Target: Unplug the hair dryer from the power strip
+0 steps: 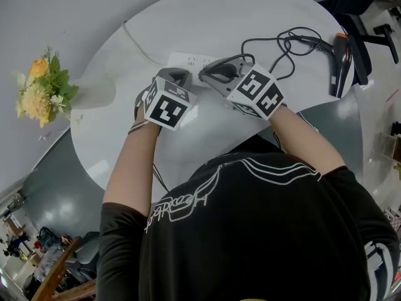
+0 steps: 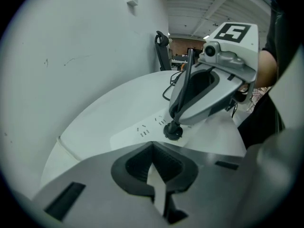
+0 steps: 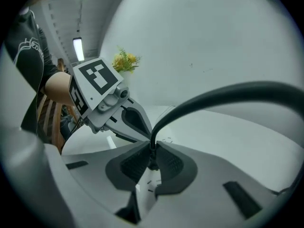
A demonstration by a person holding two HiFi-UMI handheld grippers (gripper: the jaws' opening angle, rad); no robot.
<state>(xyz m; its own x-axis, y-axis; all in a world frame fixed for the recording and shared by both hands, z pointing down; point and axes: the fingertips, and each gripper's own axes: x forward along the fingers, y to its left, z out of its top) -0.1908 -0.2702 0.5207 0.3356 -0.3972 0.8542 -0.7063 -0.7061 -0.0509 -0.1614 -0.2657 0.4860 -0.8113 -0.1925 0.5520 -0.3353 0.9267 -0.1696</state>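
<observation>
Right tool (image 3: 151, 148) clamps the plug (image 2: 173, 130). Left tool (image 2: 153, 148), shut and empty, should pin the power strip (image 2: 142, 137); pull straight.

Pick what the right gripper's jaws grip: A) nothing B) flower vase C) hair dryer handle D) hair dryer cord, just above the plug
D: the right gripper pinches the hair dryer cord just above its plug, which sits on the power strip.

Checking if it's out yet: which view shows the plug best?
Left gripper view: the plug sits whole in the strip, with the right gripper shut on its cord just above. The right gripper view shows mostly the cord between its jaws. In the head view the right gripper hides the plug.
</observation>
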